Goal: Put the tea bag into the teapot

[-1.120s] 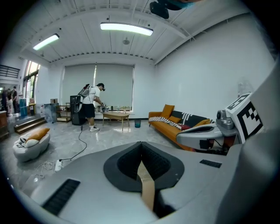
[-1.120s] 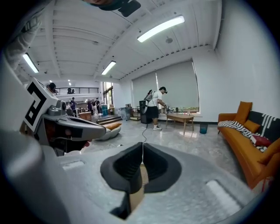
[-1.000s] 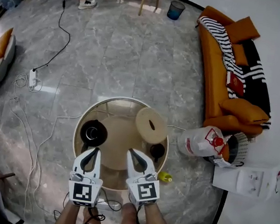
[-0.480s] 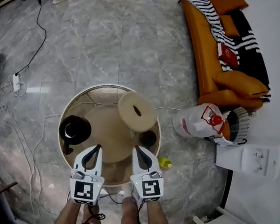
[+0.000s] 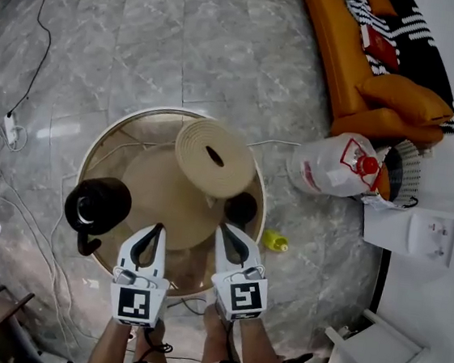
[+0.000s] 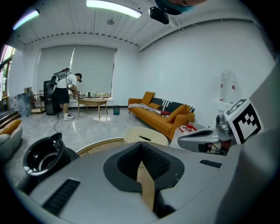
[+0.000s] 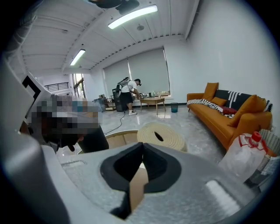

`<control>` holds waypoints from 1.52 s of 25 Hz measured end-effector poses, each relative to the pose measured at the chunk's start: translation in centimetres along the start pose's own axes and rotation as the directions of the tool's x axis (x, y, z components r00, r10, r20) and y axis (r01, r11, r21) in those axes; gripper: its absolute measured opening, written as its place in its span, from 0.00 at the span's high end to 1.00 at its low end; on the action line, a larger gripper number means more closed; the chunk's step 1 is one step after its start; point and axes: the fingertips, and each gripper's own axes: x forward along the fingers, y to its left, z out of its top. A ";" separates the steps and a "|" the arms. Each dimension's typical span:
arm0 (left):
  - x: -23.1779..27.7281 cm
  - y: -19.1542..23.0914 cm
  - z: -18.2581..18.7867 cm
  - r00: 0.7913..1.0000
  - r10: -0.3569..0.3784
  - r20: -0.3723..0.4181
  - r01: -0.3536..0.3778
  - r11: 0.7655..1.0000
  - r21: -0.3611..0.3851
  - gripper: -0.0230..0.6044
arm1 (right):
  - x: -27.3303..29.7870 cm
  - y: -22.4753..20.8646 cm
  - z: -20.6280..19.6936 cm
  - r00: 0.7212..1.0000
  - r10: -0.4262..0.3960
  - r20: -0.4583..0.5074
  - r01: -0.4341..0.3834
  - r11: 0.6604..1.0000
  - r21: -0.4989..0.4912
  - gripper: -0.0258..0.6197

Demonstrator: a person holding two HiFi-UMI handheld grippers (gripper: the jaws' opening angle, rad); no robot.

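Observation:
A black teapot (image 5: 94,206) with an open top stands at the left edge of the round table (image 5: 117,127); the left gripper view has the teapot (image 6: 41,155) low at the left. My left gripper (image 5: 155,230) is shut and empty, its tip over the table's near edge, just right of the teapot. My right gripper (image 5: 223,231) is also shut and empty, beside a small black cup (image 5: 240,208). The jaws meet tip to tip in the left gripper (image 6: 141,143) and the right gripper (image 7: 142,144). I cannot make out a tea bag.
A cream round disc with a slot (image 5: 213,157) sits on the table's far side. An orange sofa (image 5: 371,63), a big plastic bottle (image 5: 334,168), a small yellow thing (image 5: 275,241) and a white unit (image 5: 428,236) lie to the right. Cables (image 5: 23,113) cross the floor at left. A person (image 6: 65,92) stands far back.
Both grippers have come down toward the table's near edge. The table and teapot now look larger and nearer, and the teapot has shifted left in the head view.

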 end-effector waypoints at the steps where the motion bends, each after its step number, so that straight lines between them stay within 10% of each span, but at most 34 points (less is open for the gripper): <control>1: 0.5 0.1 -0.8 1.000 0.000 -0.010 0.000 1.000 -0.004 0.94 | 0.3 -0.1 -0.8 1.000 0.002 -0.015 -0.002 1.000 0.003 0.96; 26: 7.1 2.2 -10.4 0.997 -0.016 -0.072 0.016 1.000 -0.009 0.94 | 8.2 -1.9 -11.4 0.995 -0.041 -0.096 0.044 0.998 0.035 0.96; 38: 7.0 3.4 -11.6 0.996 -0.005 -0.094 0.002 1.000 -0.024 0.94 | 10.4 -0.8 -14.0 0.980 -0.073 -0.186 0.082 0.996 0.042 0.75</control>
